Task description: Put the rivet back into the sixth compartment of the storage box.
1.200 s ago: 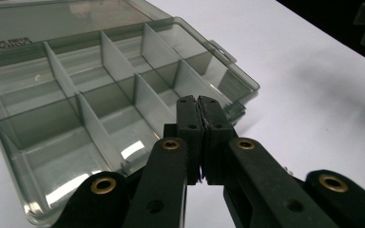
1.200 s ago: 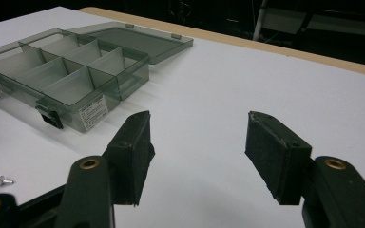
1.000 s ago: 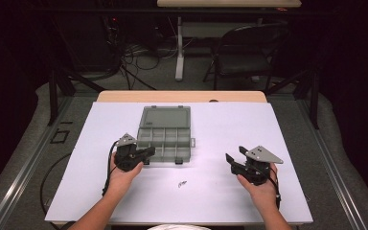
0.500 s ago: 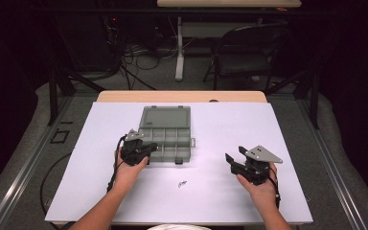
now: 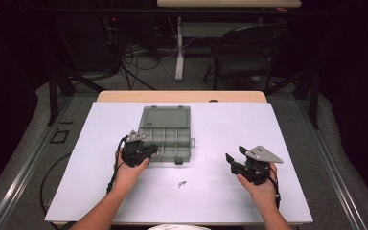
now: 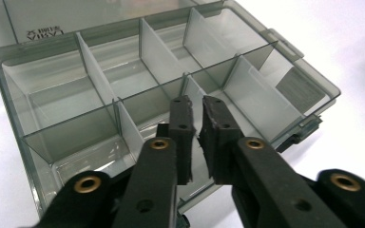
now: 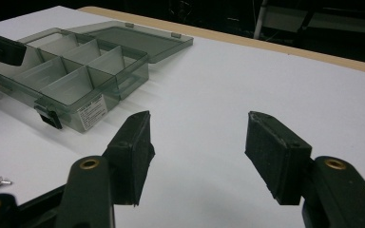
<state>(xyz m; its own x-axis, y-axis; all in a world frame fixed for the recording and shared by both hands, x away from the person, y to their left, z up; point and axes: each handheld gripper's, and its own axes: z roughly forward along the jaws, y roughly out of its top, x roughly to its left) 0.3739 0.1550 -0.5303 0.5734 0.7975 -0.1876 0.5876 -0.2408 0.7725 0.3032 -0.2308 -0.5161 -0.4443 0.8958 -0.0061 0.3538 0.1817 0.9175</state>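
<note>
Item: smoky translucent plastic compartment box (image 5: 165,138), lid open
Left gripper (image 6: 196,107): over front compartments, jaws just been opening, narrow gap, empty
Right gripper (image 7: 197,137): wide, empty, well apart

The white table top (image 5: 220,134) is evenly and brightly lit from above while the room behind is left almost black, soft short shadows are cast, and the nearest jaw arms are rendered slightly blurred in both gripper views.
</note>
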